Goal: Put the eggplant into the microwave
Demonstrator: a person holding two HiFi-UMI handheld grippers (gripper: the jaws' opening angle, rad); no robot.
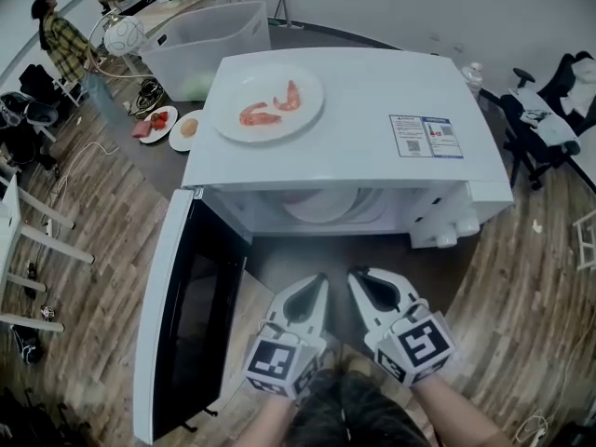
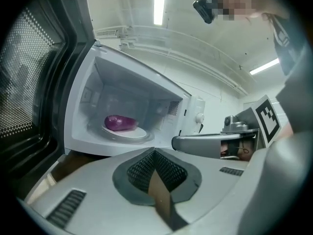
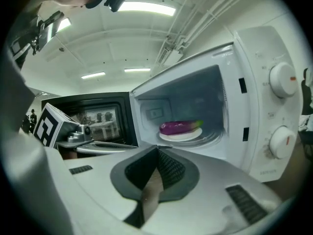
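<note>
The white microwave [image 1: 354, 110] stands with its door [image 1: 186, 315] swung wide to the left. Inside, a purple eggplant [image 2: 121, 123] [image 3: 180, 127] lies on a white plate [image 2: 128, 132] [image 3: 183, 136] on the turntable; the head view shows only the plate's edge [image 1: 321, 203]. My left gripper [image 1: 312, 287] [image 2: 154, 153] and right gripper [image 1: 363, 282] [image 3: 157, 151] hover side by side just in front of the opening, clear of the eggplant. Both are shut with nothing between their jaws.
A plate with two shrimps [image 1: 267, 101] rests on the microwave's top. Behind it stand a clear plastic bin [image 1: 205, 45] and two small plates of food [image 1: 160, 121]. A person [image 1: 60, 40] stands far left, and an office chair [image 1: 549, 110] is at the right.
</note>
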